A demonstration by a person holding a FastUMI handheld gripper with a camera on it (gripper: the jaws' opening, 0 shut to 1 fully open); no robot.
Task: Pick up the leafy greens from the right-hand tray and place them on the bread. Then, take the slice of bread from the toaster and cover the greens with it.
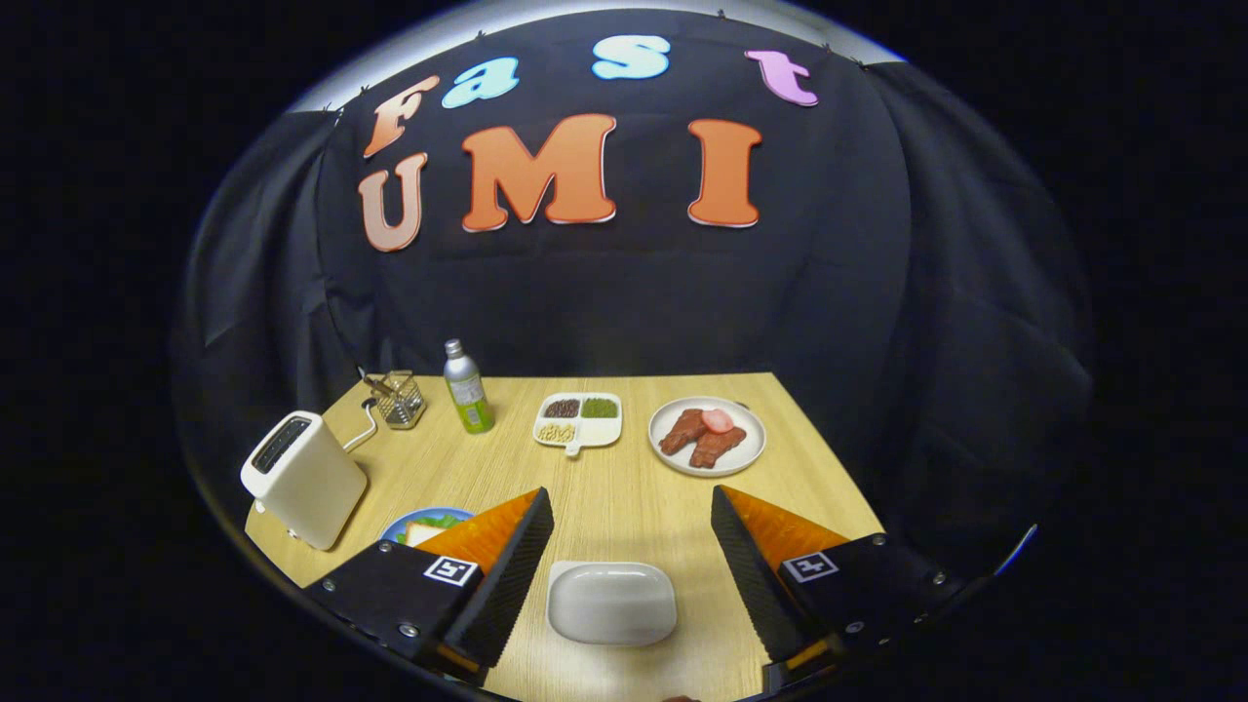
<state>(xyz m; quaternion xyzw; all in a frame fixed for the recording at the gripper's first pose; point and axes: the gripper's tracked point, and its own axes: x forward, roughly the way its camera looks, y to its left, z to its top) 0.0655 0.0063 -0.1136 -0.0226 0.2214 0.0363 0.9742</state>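
On the wooden worktop (624,487), the white toaster (302,478) stands farthest left. Just right of it, partly behind the left finger, a blue plate (414,522) carries bread (421,533) with leafy greens (439,522) on it. Beyond stand a wire basket (398,398) and a bottle (467,388). The gripper (624,556) hovers with jaws wide and holding nothing; a white tray (611,603) lies between them. Farther off sit a divided dish (578,421) and a plate of meat (707,436).
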